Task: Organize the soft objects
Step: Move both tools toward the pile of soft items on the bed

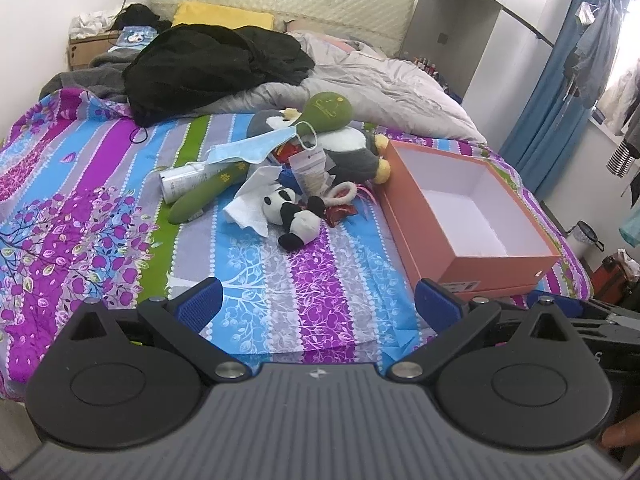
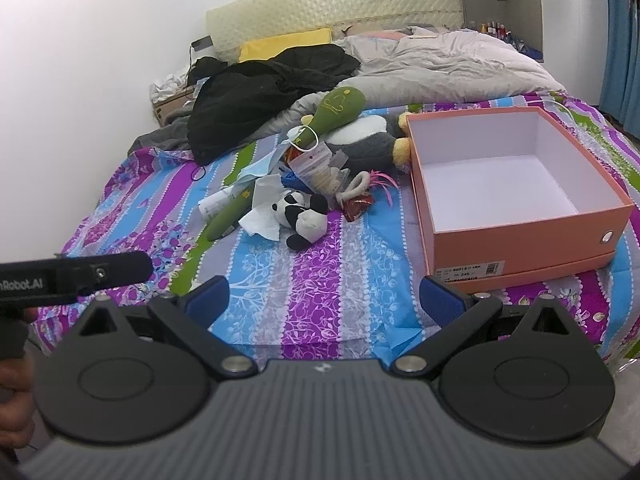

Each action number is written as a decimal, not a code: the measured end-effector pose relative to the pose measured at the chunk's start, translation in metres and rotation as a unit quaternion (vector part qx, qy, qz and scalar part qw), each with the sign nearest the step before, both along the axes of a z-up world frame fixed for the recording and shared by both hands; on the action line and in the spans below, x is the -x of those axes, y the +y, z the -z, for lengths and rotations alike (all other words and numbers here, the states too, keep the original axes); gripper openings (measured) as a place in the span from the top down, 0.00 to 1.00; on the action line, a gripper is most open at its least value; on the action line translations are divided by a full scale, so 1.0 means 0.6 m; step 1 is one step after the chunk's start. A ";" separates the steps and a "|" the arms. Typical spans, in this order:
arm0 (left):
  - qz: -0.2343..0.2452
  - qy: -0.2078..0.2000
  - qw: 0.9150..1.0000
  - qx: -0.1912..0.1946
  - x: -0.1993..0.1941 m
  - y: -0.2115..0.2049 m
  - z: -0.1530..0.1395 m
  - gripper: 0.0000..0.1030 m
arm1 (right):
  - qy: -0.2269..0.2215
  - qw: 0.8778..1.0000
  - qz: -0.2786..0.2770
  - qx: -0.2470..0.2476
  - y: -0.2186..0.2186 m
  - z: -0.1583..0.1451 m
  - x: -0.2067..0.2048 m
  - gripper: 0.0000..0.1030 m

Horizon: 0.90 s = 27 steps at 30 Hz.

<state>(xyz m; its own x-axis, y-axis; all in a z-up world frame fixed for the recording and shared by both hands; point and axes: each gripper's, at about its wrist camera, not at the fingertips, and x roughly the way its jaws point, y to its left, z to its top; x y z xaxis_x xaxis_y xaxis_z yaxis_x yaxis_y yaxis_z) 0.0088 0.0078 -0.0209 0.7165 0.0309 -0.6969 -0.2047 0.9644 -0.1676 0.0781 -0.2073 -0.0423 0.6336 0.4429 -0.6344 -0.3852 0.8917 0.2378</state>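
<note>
Panda plush [image 1: 294,216] is seen mid-bed, ahead of both wide-open empty grippers [image 1: 316,304] [image 2: 325,294] (left nearer), beside box [image 1: 424,216].

A wide strip of bare bedsheet [image 1: 304,280] lies open between the near edge of the bed and the clutter, so tongs could pass straight in toward the panda plush [image 1: 294,216]. To the right the orange box [image 2: 520,236] walls off that side, though its top is open. Behind the panda, the green plush bat [image 1: 208,192], crumpled tissue [image 1: 250,208], face mask [image 1: 248,148] and penguin plush [image 1: 352,152] crowd together, touching and overlapping.
</note>
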 end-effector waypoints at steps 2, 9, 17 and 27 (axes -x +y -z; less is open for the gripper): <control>-0.005 0.005 1.000 -0.002 -0.004 0.005 0.003 0.00 | 0.002 1.000 0.001 -0.002 0.001 0.002 -0.004 0.00; -0.019 -0.008 1.000 0.015 -0.026 0.044 0.024 0.00 | 0.024 1.000 -0.009 -0.001 0.018 0.017 -0.037 0.07; -0.031 0.006 0.998 0.049 -0.083 0.091 0.071 0.01 | 0.056 0.997 -0.042 0.006 0.058 0.053 -0.085 0.26; -0.048 0.023 0.996 0.068 -0.167 0.152 0.130 0.16 | 0.051 0.996 -0.071 0.018 0.108 0.095 -0.160 0.26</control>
